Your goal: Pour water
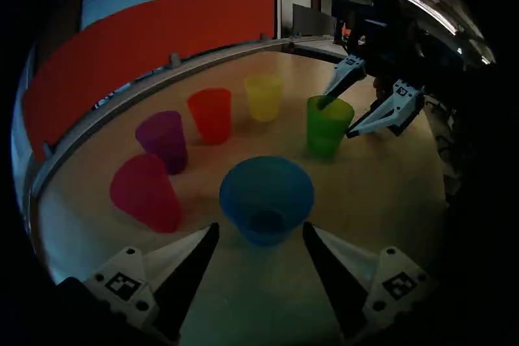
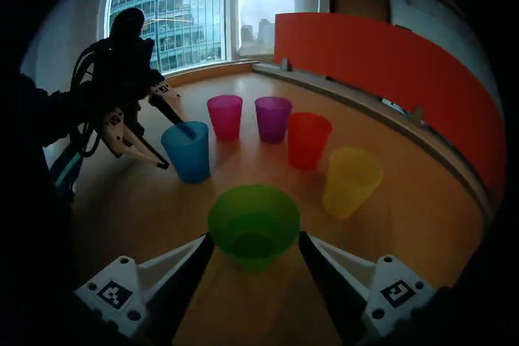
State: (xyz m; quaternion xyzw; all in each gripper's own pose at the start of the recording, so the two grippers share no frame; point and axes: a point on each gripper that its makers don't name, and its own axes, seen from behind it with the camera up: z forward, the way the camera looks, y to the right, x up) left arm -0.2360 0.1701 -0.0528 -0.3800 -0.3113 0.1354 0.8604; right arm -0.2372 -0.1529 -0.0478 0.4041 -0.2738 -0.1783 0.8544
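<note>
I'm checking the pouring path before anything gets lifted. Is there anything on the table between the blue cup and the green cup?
No, nothing visible. Bare table lies between the blue cup and the green cup; the yellow cup stands off to one side.

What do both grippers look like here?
The left gripper and right gripper match: two white wedge-shaped fingers with black inner faces tapering to points, and a square black-and-white tag at each finger's base. Dark cables loop behind the left gripper.

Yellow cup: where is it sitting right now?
Left gripper view: the yellow cup stands far back on the table, between the orange cup and the green cup.
</note>
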